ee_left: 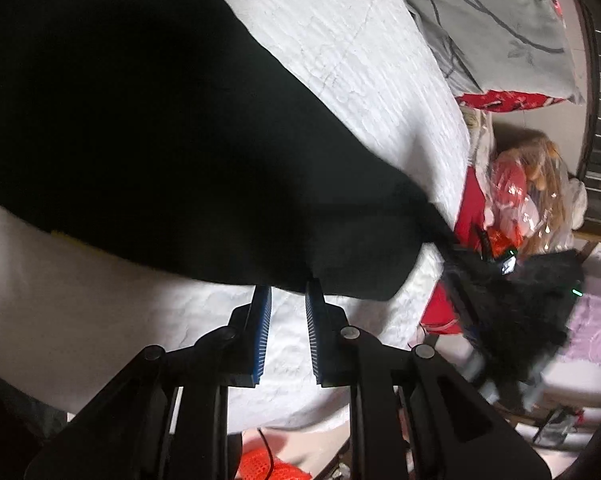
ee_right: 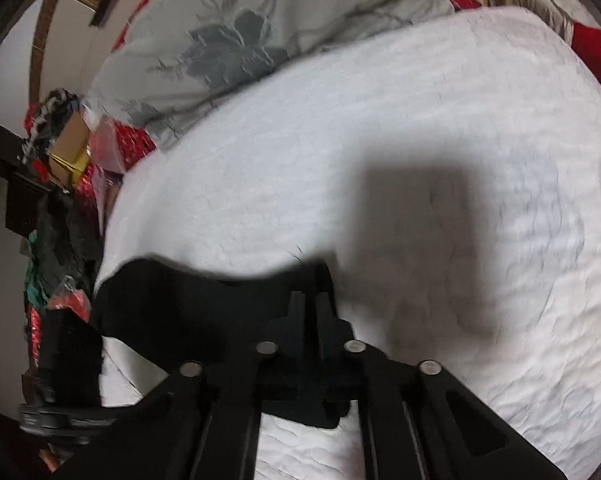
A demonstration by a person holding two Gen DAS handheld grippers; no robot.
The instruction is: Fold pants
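White quilted bedspread (ee_right: 440,128) takes up most of both views, so the bed is the work surface here, with plenty of flat room to lay a garment out. A grey floral pillow (ee_right: 236,40) sits at the head end, out of the way, and there's red-and-mixed clutter (ee_left: 512,200) piled off the side of the bed.

Next down in size: the black pants (ee_left: 148,128). From the left wrist view they're a big dark sheet stretched across the bedspread and seemingly lifted off it, tapering toward the far right, where the other handheld unit shows. That taut span looks like the whole point of holding at two ends: it keeps the fabric flat so a fold can land clean.

The left tool (ee_left: 288,292) has its blue ribbed pads nearly together, with the pants' lower edge right at the tips. It looks like a pinch on the hem, though the cloth hides the actual contact.

The right tool (ee_right: 309,300) is clamped shut on a bunched black end of the pants, jaws tight with fabric spilling out left. The picture is blurry, but the grip reads clearly enough.
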